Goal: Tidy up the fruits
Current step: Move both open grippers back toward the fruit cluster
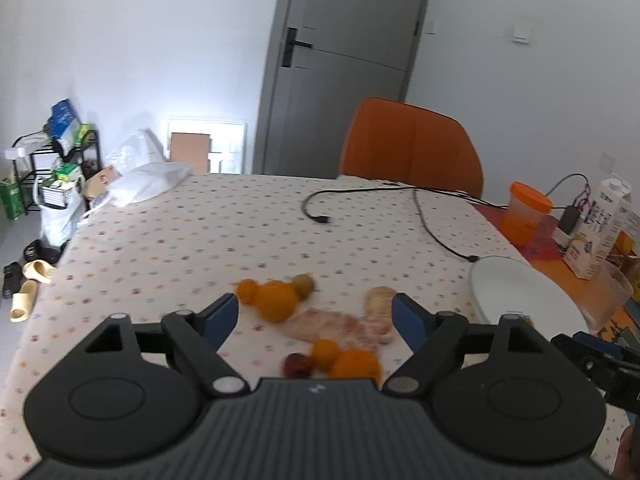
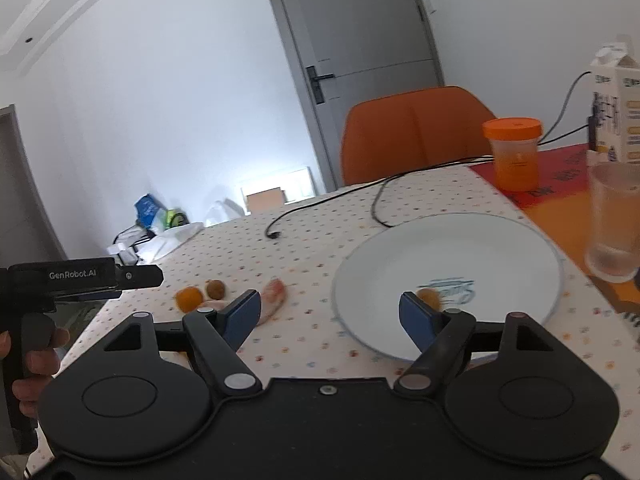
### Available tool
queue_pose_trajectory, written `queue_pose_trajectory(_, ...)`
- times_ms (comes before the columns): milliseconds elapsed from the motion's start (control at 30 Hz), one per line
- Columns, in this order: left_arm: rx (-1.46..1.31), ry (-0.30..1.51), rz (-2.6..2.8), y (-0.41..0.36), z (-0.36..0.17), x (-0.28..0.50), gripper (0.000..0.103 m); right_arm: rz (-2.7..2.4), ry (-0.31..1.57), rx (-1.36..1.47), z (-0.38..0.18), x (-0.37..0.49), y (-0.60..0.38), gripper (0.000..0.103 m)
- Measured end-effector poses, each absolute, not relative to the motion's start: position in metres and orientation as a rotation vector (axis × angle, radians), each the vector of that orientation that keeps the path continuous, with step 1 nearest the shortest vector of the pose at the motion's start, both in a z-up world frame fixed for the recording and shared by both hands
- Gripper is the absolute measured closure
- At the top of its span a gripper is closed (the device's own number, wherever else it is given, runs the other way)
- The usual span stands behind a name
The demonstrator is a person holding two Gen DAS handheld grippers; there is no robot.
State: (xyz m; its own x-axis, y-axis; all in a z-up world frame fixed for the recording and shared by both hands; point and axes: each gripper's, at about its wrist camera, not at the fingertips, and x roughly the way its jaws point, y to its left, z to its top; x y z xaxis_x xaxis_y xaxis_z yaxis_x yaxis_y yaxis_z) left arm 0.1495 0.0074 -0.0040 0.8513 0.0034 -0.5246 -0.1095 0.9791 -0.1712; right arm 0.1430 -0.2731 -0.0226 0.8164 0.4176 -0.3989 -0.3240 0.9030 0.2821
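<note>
Several fruits lie on the dotted tablecloth in the left wrist view: a large orange [image 1: 277,301], a small orange [image 1: 247,291], a brown kiwi [image 1: 303,284], peeled pomelo pieces [image 1: 378,308], two more oranges [image 1: 356,365] and a red date [image 1: 297,365]. My left gripper [image 1: 316,320] is open above them, holding nothing. The white plate [image 2: 460,248] holds one small brown-orange fruit [image 2: 430,297]. My right gripper [image 2: 330,314] is open and empty over the plate's left rim. The left gripper's body [image 2: 80,278] shows at the left of the right wrist view.
An orange chair [image 1: 412,148] stands at the table's far side. A black cable [image 1: 420,208] crosses the table. An orange-lidded jar [image 2: 514,152], a milk carton [image 2: 614,108] and a glass [image 2: 614,220] stand at the right. The plate also shows in the left wrist view [image 1: 520,292].
</note>
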Motion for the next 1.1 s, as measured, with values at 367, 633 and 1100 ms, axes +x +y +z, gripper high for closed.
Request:
queue_pose_trajectory(367,-0.218,0.552,0.106,0.044,-0.009,0.131,0.02,0.497,0.489,0.169,-0.022,0.143,-0.228,0.027)
queue_pose_trajectory(633,-0.225,0.582,0.093,0.054,-0.02,0.127,0.02,0.538,0.515,0.154,-0.024,0.145,-0.205,0.013)
queue_pose_trajectory(1100,-0.231,0.637,0.098,0.069,-0.039,0.131,0.016,0.595,0.584,0.124,-0.039,0.155,-0.176,0.0)
